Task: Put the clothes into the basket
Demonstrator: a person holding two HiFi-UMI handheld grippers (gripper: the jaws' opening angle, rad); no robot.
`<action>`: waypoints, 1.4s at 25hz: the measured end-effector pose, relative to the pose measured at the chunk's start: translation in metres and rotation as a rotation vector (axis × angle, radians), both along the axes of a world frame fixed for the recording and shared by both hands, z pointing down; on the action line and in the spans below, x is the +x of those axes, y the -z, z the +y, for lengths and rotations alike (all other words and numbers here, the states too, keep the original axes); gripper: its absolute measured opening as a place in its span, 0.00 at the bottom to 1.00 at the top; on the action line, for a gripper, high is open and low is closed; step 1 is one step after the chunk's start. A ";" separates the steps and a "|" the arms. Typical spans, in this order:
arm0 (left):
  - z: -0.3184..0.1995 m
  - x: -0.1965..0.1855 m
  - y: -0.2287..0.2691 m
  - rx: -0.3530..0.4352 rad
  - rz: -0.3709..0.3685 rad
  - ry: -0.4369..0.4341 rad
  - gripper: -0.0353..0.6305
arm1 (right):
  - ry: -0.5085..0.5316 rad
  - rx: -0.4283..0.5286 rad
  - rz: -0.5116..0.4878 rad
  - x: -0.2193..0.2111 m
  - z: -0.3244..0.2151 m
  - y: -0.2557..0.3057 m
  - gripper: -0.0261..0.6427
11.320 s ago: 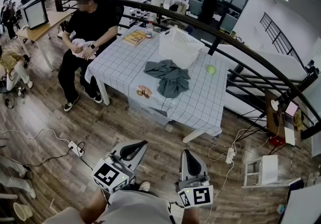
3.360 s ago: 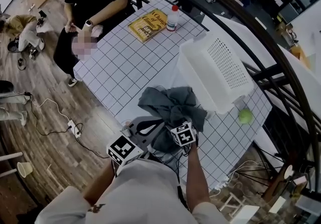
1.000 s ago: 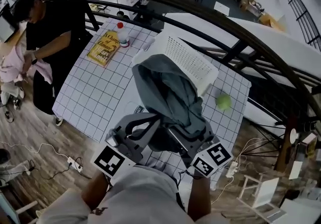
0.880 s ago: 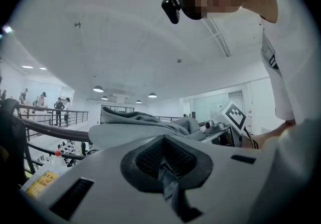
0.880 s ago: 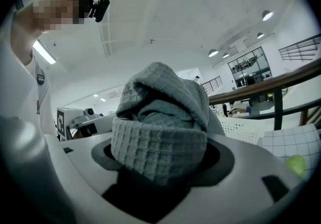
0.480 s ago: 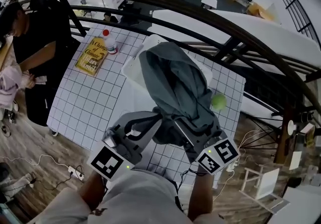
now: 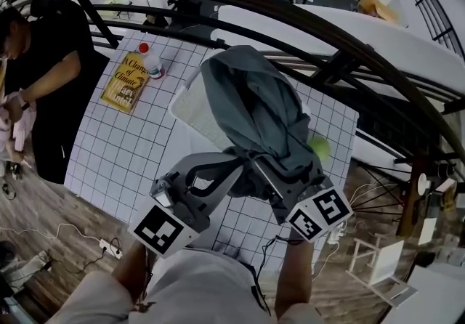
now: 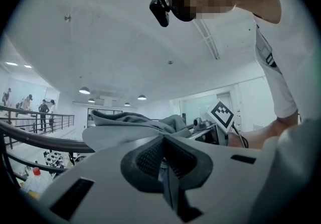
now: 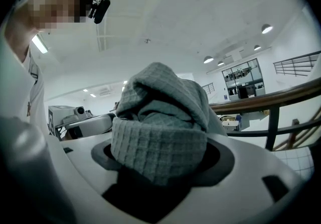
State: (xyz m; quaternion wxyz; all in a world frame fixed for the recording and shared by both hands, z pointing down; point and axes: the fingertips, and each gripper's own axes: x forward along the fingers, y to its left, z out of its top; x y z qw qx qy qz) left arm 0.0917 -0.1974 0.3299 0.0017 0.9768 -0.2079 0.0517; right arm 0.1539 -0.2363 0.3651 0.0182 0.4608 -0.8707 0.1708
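1. The left gripper (image 8: 163, 160) has its fingers closed on a thin edge of the grey waffle-knit garment (image 7: 254, 104).
2. The right gripper (image 9: 159, 168) has its fingers clamped on a thick fold of the same garment.
3. The garment stretches forward from both pairs of fingers, above the white basket (image 7: 187, 106).
4. The basket stands on the checked worktop (image 7: 109, 148), ahead of the fingers.

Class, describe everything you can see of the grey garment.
The garment is grey-green, waffle-textured cloth, bunched and creased. It is held up over the white basket, hiding most of it. The right gripper clamps a thick fold. The left gripper seems to pinch a thin edge.
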 end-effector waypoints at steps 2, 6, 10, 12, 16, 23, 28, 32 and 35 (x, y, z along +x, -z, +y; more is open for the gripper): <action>-0.010 0.003 -0.005 -0.026 0.016 -0.005 0.06 | -0.003 -0.003 0.005 0.002 -0.012 -0.005 0.57; -0.033 0.006 -0.016 -0.069 0.034 -0.004 0.06 | -0.006 -0.021 0.010 0.003 -0.038 -0.020 0.57; -0.053 0.008 -0.028 -0.074 0.018 -0.004 0.06 | 0.006 -0.049 0.018 0.004 -0.060 -0.040 0.57; -0.061 0.009 -0.034 -0.074 0.012 -0.004 0.06 | 0.013 -0.065 0.024 0.003 -0.070 -0.051 0.57; -0.076 0.010 -0.050 -0.092 0.004 -0.005 0.06 | 0.034 -0.110 0.064 0.001 -0.088 -0.082 0.57; -0.097 0.015 -0.074 -0.132 0.009 -0.005 0.06 | 0.097 -0.180 0.149 -0.006 -0.107 -0.125 0.57; -0.108 0.017 -0.086 -0.128 -0.005 -0.014 0.06 | 0.123 -0.237 0.182 -0.013 -0.113 -0.152 0.57; -0.113 0.017 -0.092 -0.129 -0.015 -0.018 0.06 | 0.143 -0.281 0.234 -0.019 -0.120 -0.170 0.57; -0.114 0.016 -0.096 -0.138 -0.017 -0.016 0.06 | 0.165 -0.310 0.268 -0.024 -0.124 -0.181 0.57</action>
